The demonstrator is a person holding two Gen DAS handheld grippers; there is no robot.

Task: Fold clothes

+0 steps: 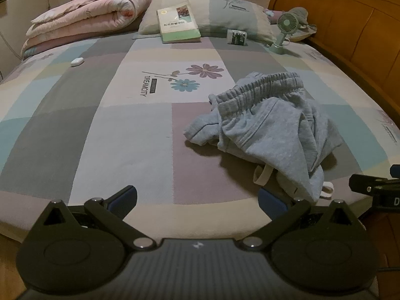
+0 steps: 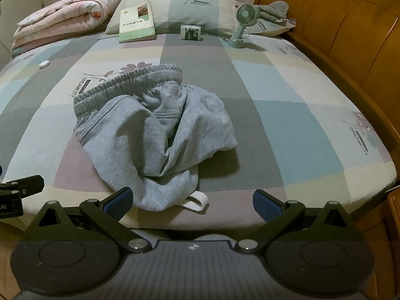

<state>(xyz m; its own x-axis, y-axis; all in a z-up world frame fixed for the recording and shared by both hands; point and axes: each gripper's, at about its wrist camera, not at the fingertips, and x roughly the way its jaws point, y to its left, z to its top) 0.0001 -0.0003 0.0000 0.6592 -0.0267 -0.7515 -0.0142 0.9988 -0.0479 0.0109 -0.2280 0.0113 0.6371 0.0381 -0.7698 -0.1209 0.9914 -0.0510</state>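
A crumpled pair of light grey sweatpants [image 1: 272,122] [image 2: 155,127] lies in a heap on the patchwork bed sheet [image 1: 112,125] [image 2: 287,115], its elastic waistband at the far side and a white cord loop [image 2: 197,201] poking out at the near side. My left gripper [image 1: 197,201] is open over the bed's near edge, left of the heap, with nothing between its blue pads. My right gripper [image 2: 191,203] is open too, just short of the heap's near end, touching nothing. In the left wrist view the right gripper's black body [image 1: 375,190] shows at the right edge.
At the head of the bed lie a folded pink quilt [image 1: 82,17], a pillow [image 1: 225,12] with a book [image 1: 177,22] on it, a small box [image 1: 236,36] and a green desk fan [image 1: 286,27]. A small white object [image 1: 77,61] rests at left. A wooden bed frame [image 1: 350,37] runs along the right.
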